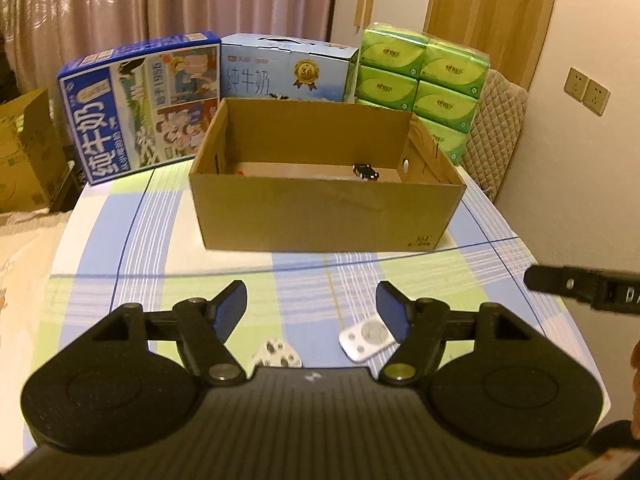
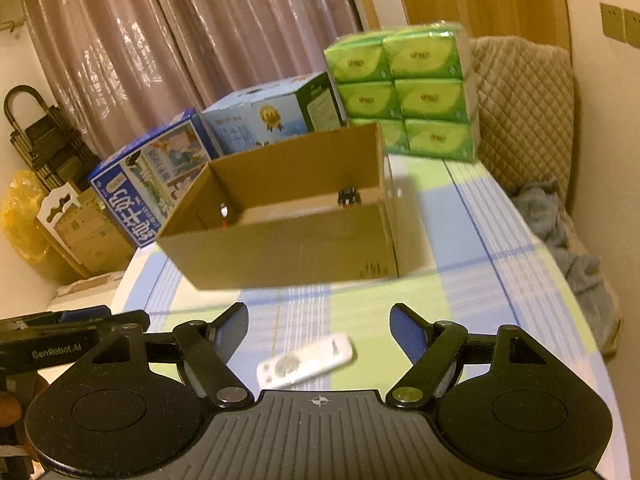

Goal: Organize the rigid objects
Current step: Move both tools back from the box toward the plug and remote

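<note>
The white remote [image 2: 306, 362] lies flat on the checked tablecloth [image 2: 500, 280], near the table's near edge and well short of the cardboard box [image 2: 288, 248], which sits toward the far edge in front of the milk cartons [image 1: 140, 108] and the green tissue packs [image 1: 424, 76]. In the right wrist view it sits squarely in the gap of the right gripper [image 2: 318, 330], a little nearer than the fingertips, its long axis running across the gap and tilted up toward the right finger. That gripper's jaws stand apart with nothing between the pads, so the remote is not held.

Over to the left gripper [image 1: 312, 306]: its jaws are apart too, and empty. From here the remote [image 1: 368, 338] sits off to the right, its end tucked behind the right finger [image 1: 394, 316]. A second small white object [image 1: 276, 354], grey-spotted, lies just in front of this gripper's body, left of centre; what it is I cannot tell.

So my call is that the right hand has the better line on the remote, though closing across that long axis looks awkward and a roll of the wrist may be needed.

Only the left view shows the spotted object, and it shows the small black toy car [image 1: 365, 171] in the box's far right corner more clearly. The right view shows the left gripper's side at its left edge, plus a grey cloth [image 2: 576, 248] beyond the table's right edge.
</note>
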{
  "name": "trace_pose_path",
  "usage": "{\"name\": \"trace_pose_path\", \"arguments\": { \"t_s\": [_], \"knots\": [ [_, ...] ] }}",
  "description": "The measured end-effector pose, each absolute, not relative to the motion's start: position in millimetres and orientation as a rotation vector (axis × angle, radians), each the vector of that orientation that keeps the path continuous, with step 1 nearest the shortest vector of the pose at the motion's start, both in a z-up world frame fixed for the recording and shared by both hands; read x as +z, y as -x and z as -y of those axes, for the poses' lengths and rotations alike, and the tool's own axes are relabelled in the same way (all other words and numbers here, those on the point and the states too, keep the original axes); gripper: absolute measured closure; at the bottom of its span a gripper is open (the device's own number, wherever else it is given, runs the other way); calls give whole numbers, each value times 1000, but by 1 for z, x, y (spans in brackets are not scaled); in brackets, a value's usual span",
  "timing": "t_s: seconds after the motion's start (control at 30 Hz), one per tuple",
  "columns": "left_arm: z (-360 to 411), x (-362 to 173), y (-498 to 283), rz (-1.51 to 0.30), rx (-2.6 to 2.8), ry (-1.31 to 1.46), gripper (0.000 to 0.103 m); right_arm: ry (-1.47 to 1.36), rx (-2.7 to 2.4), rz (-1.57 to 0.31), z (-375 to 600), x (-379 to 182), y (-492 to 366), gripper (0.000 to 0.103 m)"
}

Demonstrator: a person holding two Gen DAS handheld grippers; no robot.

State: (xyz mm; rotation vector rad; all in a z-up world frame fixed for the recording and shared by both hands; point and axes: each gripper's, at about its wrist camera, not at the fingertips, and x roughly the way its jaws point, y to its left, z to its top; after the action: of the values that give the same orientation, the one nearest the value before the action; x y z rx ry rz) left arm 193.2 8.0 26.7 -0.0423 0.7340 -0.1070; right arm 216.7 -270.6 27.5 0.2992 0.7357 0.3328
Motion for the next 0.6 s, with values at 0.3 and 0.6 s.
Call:
{"name": "trace_pose_path", "arguments": {
  "t_s": [0.3,0.6],
  "knots": [
    [-3,21,-143,-727,-56,41,25,-337,335,-751,274,18,-162,28],
    [-2,8,-121,-766,-39,63,23,-344,329,-771,277,10,-137,28]
  ]
}}
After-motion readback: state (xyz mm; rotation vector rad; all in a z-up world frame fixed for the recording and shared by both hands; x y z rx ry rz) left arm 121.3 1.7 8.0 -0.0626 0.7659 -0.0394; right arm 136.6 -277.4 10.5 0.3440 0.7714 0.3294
